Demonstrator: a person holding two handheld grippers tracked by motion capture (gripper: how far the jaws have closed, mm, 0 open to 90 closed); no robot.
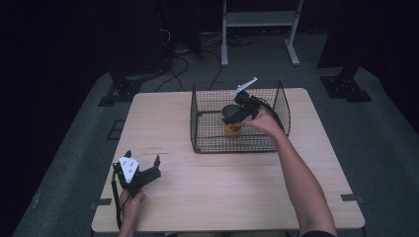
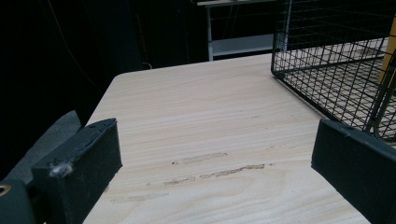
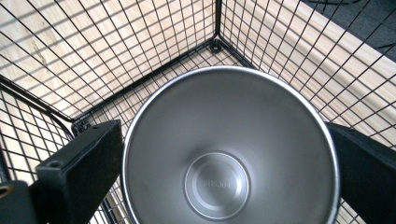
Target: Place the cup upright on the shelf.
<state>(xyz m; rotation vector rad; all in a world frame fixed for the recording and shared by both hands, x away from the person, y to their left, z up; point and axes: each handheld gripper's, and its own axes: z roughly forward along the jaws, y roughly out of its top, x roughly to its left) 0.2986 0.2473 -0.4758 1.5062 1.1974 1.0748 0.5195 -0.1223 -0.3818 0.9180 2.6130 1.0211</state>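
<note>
We see a light wooden table [image 1: 237,197] carrying a black wire basket [image 1: 210,143] at 1 o'clock from centre; the left hand-held gripper [image 1: 143,165] rests at 8 o'clock.

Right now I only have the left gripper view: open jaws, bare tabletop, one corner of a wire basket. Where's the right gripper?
Observer: Inside the wire basket. The person's right hand reaches in over the near wall with the right gripper.
Operator: Holding anything?
Observer: Yes, a steel cup. A jaw sits against each side of its rim.
Operator: Anything in the cup?
Observer: No. The right gripper view looks straight in, and it's bare metal down to the bottom.
Operator: And where on the table is my left gripper?
Observer: The left gripper is near the front left corner, well apart from the basket.
</note>
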